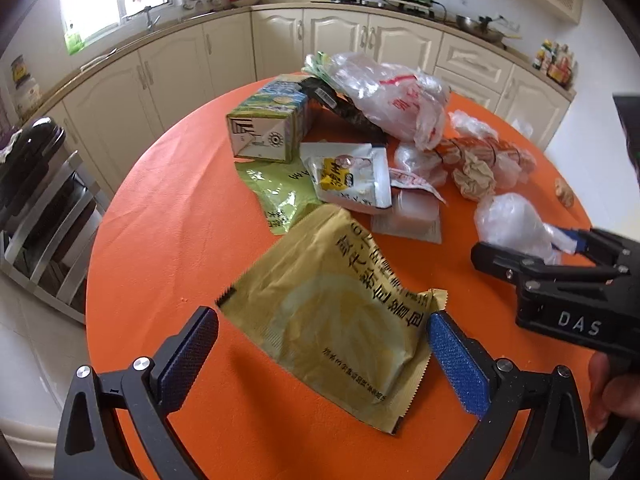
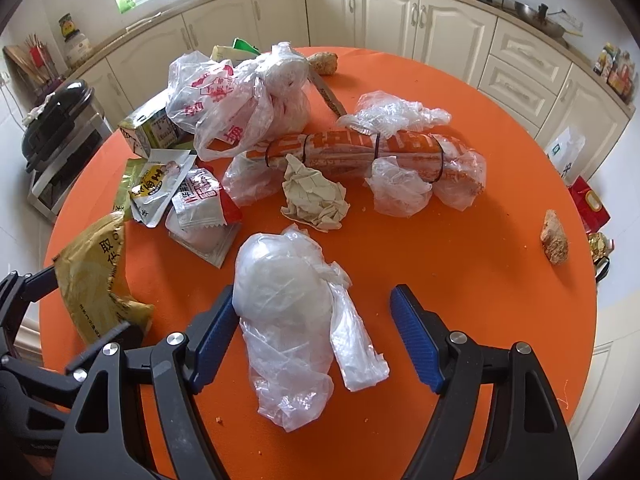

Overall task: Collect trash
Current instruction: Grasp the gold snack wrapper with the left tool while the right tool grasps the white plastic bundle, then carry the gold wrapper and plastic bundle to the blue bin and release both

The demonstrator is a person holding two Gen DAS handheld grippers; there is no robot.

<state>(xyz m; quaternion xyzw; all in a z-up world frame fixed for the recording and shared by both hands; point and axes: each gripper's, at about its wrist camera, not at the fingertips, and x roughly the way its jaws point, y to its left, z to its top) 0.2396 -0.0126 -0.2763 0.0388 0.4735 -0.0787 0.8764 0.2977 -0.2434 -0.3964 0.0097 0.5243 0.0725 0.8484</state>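
A round table with an orange cover [image 2: 472, 288] carries scattered trash. A flat gold foil packet [image 1: 336, 320] lies between the wide-apart fingers of my left gripper [image 1: 322, 314], which is open; its right pad [image 1: 456, 364] is at the packet's corner. A crumpled clear plastic bag [image 2: 284, 304] lies between the fingers of my right gripper [image 2: 315, 291]. The left pad [image 2: 216, 336] touches the bag, the right pad [image 2: 416, 344] stands clear of it. In the left wrist view the right gripper [image 1: 524, 240] straddles that same bag [image 1: 508, 220].
Farther back lie a green carton [image 1: 268, 124], a printed plastic bag [image 2: 224, 100], an orange wrapped roll [image 2: 360, 152], crumpled paper [image 2: 312, 196], sachets [image 2: 160, 188] and a knife [image 2: 328, 96]. A brown lump [image 2: 554, 240] sits near the right edge. Cream cabinets [image 2: 440, 20] ring the room.
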